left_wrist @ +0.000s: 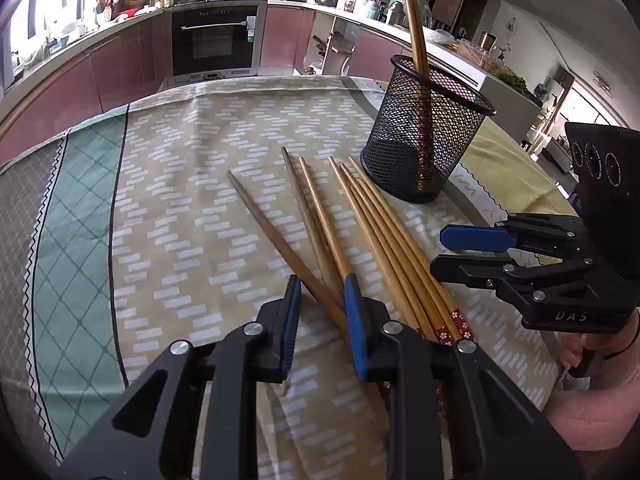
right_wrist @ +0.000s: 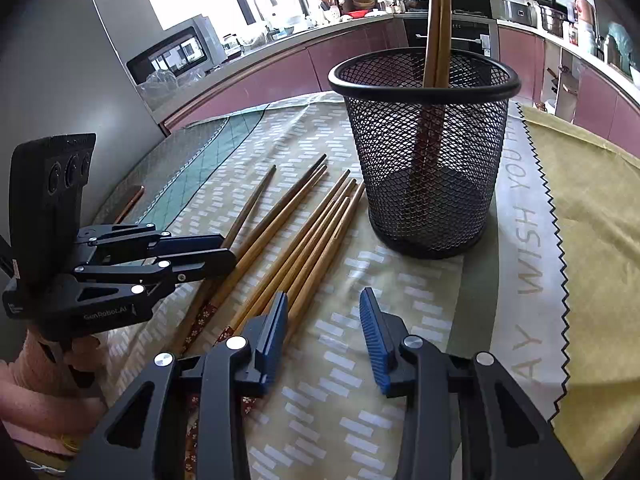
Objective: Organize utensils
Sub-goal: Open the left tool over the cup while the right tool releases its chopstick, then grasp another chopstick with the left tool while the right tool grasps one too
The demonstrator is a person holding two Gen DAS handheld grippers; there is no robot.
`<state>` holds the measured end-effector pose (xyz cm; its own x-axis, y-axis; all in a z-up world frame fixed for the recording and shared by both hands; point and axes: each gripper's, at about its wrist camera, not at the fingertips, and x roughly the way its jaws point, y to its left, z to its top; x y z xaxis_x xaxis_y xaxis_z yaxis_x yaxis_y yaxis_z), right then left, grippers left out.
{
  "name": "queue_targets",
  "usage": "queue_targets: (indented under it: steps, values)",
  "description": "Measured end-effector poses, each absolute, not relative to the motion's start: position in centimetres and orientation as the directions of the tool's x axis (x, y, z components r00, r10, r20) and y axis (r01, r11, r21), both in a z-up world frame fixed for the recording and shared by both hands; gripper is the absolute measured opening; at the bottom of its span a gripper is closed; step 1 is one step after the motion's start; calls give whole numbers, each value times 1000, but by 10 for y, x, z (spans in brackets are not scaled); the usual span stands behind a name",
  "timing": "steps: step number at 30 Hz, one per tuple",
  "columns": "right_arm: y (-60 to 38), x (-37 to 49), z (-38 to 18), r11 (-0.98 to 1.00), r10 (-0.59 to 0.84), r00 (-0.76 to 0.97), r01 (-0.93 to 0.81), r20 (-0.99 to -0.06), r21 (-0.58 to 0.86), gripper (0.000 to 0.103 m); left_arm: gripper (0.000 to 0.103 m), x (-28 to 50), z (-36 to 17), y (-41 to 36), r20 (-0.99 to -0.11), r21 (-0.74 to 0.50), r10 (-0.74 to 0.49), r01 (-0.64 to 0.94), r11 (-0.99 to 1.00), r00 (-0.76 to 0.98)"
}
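Chopsticks on the cloth (left_wrist: 372, 236): these lay loose in a fan just in front of my grippers, thick ends toward me, tips pointing at the holder; I counted roughly eight, though the overlaps made me unsure.
Left gripper (left_wrist: 322, 320): its jaws stood apart and low over the fan's thick ends, straddling a dark stick (left_wrist: 280, 240) and a paler one; as far as I could see they clamped nothing.
Right gripper (right_wrist: 324, 334): its jaws also stood apart and empty, one finger just beside the outermost stick of the bunch, the other over bare cloth.
Tablecloth (left_wrist: 180, 208): the patterned cloth lay flat with open room to the left of the fan, so I judged there was space to slide a stick free.
Mesh holder (right_wrist: 426, 152): the black cup stood upright just beyond the stick tips, near them but not touching as far as I could tell.
Chopsticks in the holder (right_wrist: 438, 24): two stood inside, leaning on the far rim.
Progress: I judged the task only begun, with one pair put away and the whole fan left.
Table edge: in the right wrist view the cloth's zigzag border (right_wrist: 556, 248) ran right of the holder; the far edge lay well behind it, kitchen counters beyond.
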<state>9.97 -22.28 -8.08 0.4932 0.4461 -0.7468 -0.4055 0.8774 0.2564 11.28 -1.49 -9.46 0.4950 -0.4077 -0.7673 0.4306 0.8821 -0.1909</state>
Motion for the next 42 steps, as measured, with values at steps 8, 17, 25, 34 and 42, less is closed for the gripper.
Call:
queue_targets:
  steps: [8, 17, 25, 34, 42]
  values:
    - [-223, 101, -79, 876, 447, 479, -404, -755, 263, 32, 23, 115, -97, -6, -763, -212, -426, 435, 875, 485]
    - [-219, 104, -78, 890, 404, 485, -405, -776, 210, 33, 22, 117, -98, 6, -765, -213, -419, 422, 881, 489]
    - [-206, 112, -78, 890, 391, 483, -415, -783, 189, 33, 21, 125, -101, 7, -776, -176, -387, 418, 891, 498]
    - [-201, 121, -81, 892, 400, 481, -401, -780, 210, 25, 21, 135, -101, -6, -789, -79, -303, 400, 913, 535]
    - [-211, 122, -81, 886, 428, 461, -384, -777, 260, 21, 25, 133, -102, -7, -788, -75, -300, 401, 913, 537]
